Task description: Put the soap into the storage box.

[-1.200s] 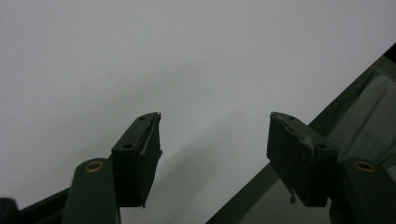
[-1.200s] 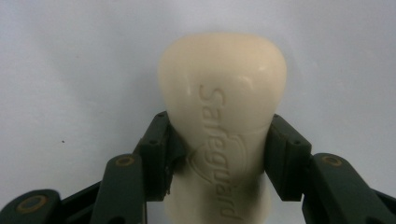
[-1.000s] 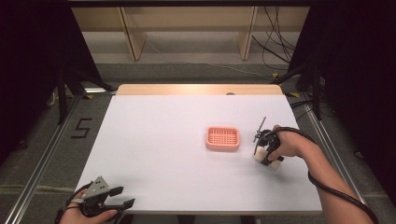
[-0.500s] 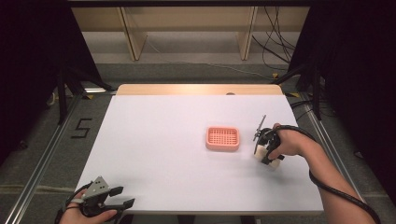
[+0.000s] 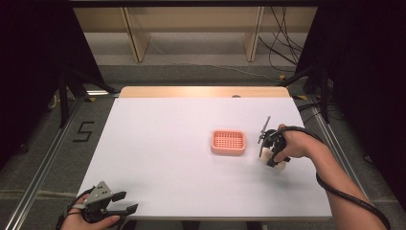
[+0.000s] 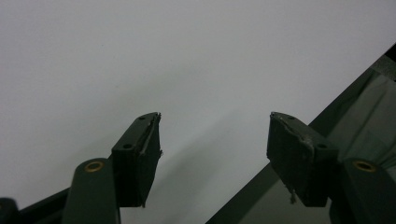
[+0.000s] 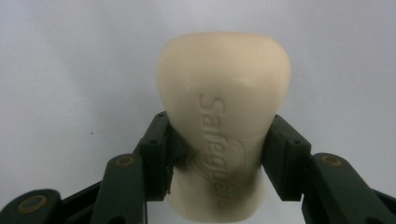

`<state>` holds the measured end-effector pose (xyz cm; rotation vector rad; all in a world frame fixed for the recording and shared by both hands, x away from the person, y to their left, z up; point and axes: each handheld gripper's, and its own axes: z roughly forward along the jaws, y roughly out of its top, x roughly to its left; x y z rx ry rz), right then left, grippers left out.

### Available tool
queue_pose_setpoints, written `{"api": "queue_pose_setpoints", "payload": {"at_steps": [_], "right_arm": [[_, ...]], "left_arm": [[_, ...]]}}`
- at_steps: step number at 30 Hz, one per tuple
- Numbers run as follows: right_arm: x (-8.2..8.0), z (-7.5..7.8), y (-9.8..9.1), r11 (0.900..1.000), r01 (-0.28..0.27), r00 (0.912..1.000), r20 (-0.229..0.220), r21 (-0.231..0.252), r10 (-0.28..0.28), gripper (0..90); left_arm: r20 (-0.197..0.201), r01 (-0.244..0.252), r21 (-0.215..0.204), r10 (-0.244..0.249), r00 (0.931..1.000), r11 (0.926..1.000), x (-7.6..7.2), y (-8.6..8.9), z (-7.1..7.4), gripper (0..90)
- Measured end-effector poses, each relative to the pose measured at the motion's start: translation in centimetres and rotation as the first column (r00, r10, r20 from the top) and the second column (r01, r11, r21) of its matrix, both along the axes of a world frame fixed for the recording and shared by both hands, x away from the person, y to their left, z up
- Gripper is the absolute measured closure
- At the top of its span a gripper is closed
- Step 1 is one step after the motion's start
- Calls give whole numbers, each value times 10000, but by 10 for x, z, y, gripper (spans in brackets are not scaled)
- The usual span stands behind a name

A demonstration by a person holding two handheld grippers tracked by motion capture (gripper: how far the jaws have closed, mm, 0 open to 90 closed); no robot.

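A cream bar of soap (image 7: 223, 126) with embossed lettering sits between the jaws of my right gripper (image 7: 219, 156), which are shut on its sides. In the high view the right gripper (image 5: 274, 155) points down at the table's right side, the soap (image 5: 280, 166) pale beneath the hand. A pink slotted soap dish (image 5: 228, 142) lies just left of it, apart from it. My left gripper (image 5: 125, 203) rests at the table's near left corner, jaws open. In the left gripper view the left gripper (image 6: 215, 140) holds nothing over the white tabletop.
The white table (image 5: 163, 143) has a wooden strip along its far edge (image 5: 206, 91). Shelving legs and cables stand on the floor beyond. A black cable (image 5: 344, 196) trails along the person's right forearm. The table's near edge runs diagonally under the left gripper.
The right gripper with the soap has shifted very slightly on the spot. The left gripper has not moved.
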<state>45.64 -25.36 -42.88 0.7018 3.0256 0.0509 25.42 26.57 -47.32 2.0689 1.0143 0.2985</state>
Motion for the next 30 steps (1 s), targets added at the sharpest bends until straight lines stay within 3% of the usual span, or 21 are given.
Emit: {"api": "queue_pose_setpoints", "payload": {"at_steps": [1, 6, 9, 20, 24, 28, 30], "right_arm": [[1, 1, 1, 10000, -95, 9999, -65, 6, 95, 505], [1, 5, 4, 9995, -305, 9995, 64, 9, 305, 505], [0, 6, 6, 9999, -153, 9998, 84, -32, 153, 505], [7, 13, 13, 9962, -864, 9960, 236, -118, 867, 505], [6, 15, 16, 9973, -716, 9971, 229, -169, 720, 505], [8, 17, 18, 9953, -956, 9949, 315, -177, 961, 506], [7, 19, 20, 9966, -768, 9968, 200, -286, 774, 505]], "left_arm": [[-6, -81, -150, 81, 10000, 9999, 0, -1, 0, 345], [-13, -40, -29, 40, 10000, 10000, 0, 0, 0, 345], [-11, -31, -21, 31, 10000, 10000, 0, 0, 0, 345], [-9, -25, 20, 25, 10000, 10000, -1, 1, 1, 345], [11, -56, -1, 56, 10000, 10000, -1, 0, 0, 345], [8, -102, -90, 102, 9999, 9999, -2, 0, 0, 345], [9, -99, -90, 99, 10000, 9999, -2, 0, 0, 345]]}}
